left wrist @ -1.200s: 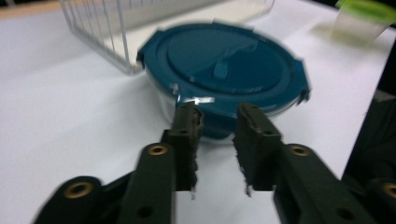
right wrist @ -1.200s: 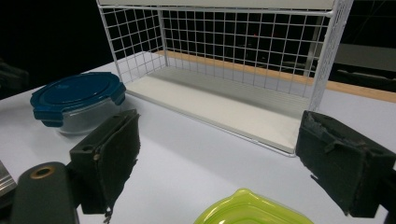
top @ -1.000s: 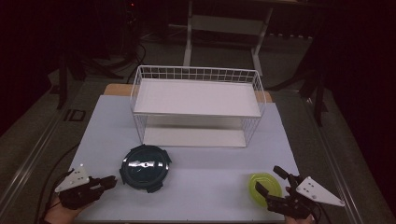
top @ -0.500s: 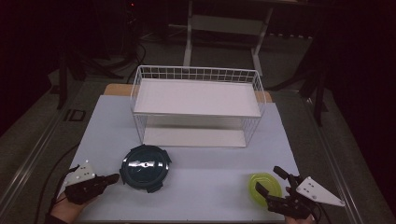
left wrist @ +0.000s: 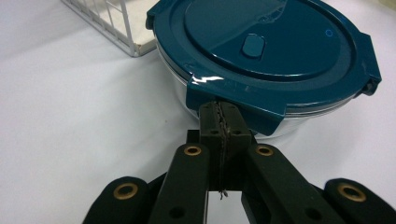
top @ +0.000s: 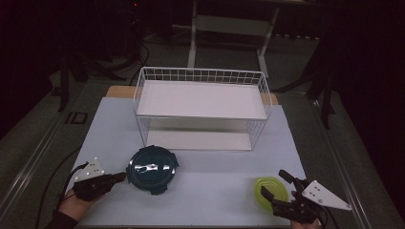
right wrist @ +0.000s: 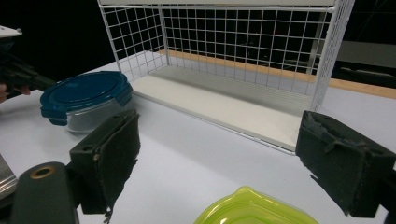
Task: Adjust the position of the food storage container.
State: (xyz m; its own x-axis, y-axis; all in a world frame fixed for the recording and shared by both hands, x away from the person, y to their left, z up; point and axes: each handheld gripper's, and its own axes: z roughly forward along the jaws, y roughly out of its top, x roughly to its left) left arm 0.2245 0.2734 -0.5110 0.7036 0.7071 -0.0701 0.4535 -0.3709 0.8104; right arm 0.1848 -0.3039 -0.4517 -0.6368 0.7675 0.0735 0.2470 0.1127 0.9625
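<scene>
Now, my read of the table, line by line:

Left gripper: my left gripper [top: 114, 178] sits at about 8 o'clock on the table, its jaws clenched pad to pad with nothing between them. They have just been closing.

Left tips: in the left gripper view my left gripper's tips [left wrist: 222, 119] rest right at the near clip tab of the blue-lidded container [left wrist: 266, 60]; I cannot tell whether they actually touch it.

Blue-lidded container: round, clear-walled, lid on, standing on the white table [top: 205, 186] at about 7 o'clock, just ahead of the wire rack's front left corner.

Right gripper: my right gripper [top: 276, 187] is released, jaws spread wide, at about 5 o'clock.

Green lid: the green lid [top: 271, 191] lies flat on the table, at my right gripper's open jaws; in the right gripper view the green lid [right wrist: 252, 210] shows low between the two pads, neither pressing on it.

Wire rack: the white wire rack [top: 203, 109] stands toward 12 o'clock, well apart from both grippers.
</scene>
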